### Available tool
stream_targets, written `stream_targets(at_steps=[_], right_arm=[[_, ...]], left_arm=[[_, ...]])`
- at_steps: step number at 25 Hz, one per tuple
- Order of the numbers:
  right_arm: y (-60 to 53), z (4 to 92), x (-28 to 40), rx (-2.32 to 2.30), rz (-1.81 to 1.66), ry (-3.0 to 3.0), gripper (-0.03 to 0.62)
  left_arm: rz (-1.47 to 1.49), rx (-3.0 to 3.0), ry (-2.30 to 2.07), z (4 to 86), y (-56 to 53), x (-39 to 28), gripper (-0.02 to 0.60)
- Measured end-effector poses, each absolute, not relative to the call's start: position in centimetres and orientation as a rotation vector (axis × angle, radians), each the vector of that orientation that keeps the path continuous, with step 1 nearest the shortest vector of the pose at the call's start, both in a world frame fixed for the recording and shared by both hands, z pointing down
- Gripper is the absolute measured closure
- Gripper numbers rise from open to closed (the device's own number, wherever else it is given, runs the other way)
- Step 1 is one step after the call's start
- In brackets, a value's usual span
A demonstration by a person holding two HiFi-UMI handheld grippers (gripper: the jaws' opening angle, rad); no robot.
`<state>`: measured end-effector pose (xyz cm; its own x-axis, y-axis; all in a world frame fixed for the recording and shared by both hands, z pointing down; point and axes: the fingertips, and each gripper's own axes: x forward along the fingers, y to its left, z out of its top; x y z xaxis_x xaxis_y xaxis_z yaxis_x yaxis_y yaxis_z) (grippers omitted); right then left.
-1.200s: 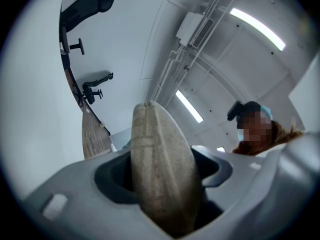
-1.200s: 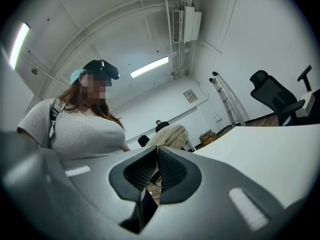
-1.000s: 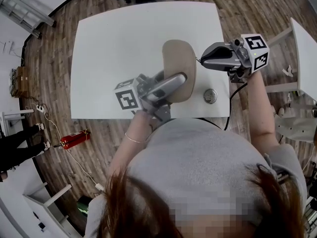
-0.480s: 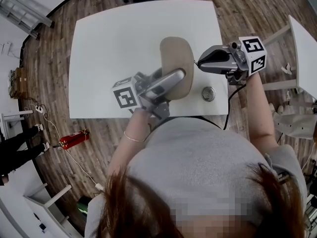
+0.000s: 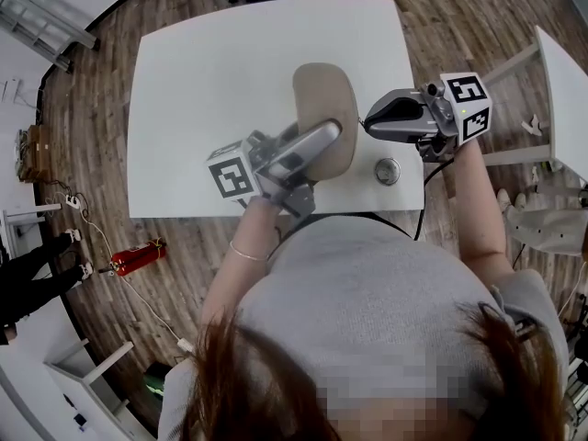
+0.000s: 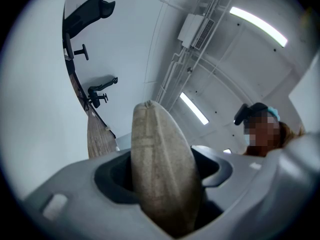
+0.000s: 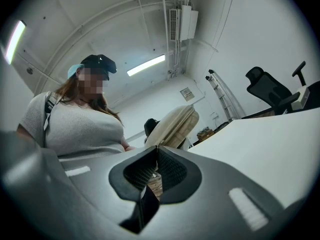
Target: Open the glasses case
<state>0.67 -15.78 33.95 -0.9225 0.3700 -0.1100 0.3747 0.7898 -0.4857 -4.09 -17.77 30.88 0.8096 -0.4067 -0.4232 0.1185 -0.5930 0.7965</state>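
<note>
A beige oval glasses case [image 5: 323,99] is held up over the white table [image 5: 211,81], its closed seam edge-on in the left gripper view [image 6: 160,169]. My left gripper [image 5: 323,143] is shut on the case's near end, one jaw on each flat side. My right gripper [image 5: 367,119] is at the case's right edge with its jaws shut. In the right gripper view the ribbed pads [image 7: 170,169] meet, and the case [image 7: 172,126] stands just beyond them. Whether anything thin is pinched between them does not show.
A round metal grommet [image 5: 388,170] sits in the table near its front right edge. A second white table [image 5: 565,99] stands at the right. A red fire extinguisher [image 5: 136,257] lies on the wood floor at the left. A black office chair [image 7: 270,91] is behind the table.
</note>
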Motion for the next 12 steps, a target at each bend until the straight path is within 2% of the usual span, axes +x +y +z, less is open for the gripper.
stream_targets(at_steps=[12], right_arm=[[-14.4, 34.7, 0.0, 0.632, -0.794, 3.018, 0.583]], left_arm=[[-0.750, 2.071, -0.232, 31.3, -18.2, -4.7, 0.264]])
